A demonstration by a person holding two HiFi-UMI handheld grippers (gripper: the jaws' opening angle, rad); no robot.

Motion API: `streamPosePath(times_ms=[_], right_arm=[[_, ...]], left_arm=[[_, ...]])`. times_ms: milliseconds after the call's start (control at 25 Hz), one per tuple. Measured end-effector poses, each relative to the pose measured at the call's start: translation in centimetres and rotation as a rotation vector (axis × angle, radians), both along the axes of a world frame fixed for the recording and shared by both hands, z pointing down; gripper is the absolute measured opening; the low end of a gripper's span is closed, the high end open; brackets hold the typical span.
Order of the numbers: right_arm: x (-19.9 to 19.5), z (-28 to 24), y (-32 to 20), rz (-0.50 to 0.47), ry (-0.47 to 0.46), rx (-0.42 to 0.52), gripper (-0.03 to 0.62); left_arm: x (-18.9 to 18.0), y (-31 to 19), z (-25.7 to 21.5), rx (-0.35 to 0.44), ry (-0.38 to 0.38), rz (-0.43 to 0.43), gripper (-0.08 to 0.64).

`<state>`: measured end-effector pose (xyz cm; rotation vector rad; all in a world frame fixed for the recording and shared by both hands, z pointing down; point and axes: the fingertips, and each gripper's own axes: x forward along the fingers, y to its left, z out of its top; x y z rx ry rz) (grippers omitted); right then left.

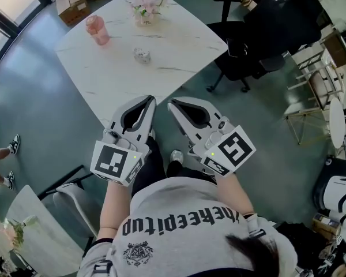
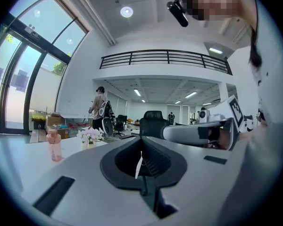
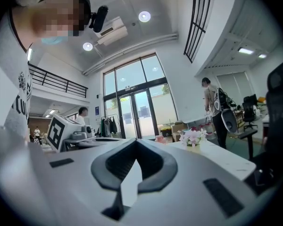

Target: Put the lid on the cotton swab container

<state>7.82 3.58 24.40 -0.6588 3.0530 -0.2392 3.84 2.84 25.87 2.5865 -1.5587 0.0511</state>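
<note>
The cotton swab container (image 1: 142, 55) is a small clear round pot near the middle of the white marble table (image 1: 179, 39); whether its lid is on is too small to tell. My left gripper (image 1: 150, 100) and right gripper (image 1: 172, 105) hover side by side close to my body, short of the table's near corner and well away from the container. Both are shut with nothing between their jaws. Along its own jaws, the left gripper (image 2: 141, 141) points level across the table. The right gripper (image 3: 136, 143) does the same, its tips together.
A pink bottle (image 1: 97, 29) and a vase of pink flowers (image 1: 145, 7) stand at the table's far side. A black office chair (image 1: 248, 45) sits to the right of the table. Cardboard boxes (image 1: 72, 2) lie on the floor beyond. A person (image 2: 100, 108) stands in the background.
</note>
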Motion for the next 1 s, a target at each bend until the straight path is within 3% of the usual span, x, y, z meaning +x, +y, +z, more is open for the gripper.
streamPosePath(times_ms=[320,440,800,1000], right_arm=[[-3.5,0.2,-4.6,0.059,0.009,-0.009,0.011],[-4.7,0.3,-6.1,0.079,0.013,-0.02,0.011],[-7.7,1.4,-10.6,0.151,0.027,-0.041,0.011],[-8.8,2.4,-12.5,0.188,0.045,-0.06,0.011]], left_arm=[[-3.7,-4.6,1.0,-0.041,-0.01,0.081,0.017],[-5.6,-6.6,0.9,-0.044,-0.008,0.068,0.017],[-10.3,-12.4,3.9,-0.082,-0.06,0.138,0.018],[-11.4,-14.7,6.6,-0.128,-0.095,0.225,0.112]])
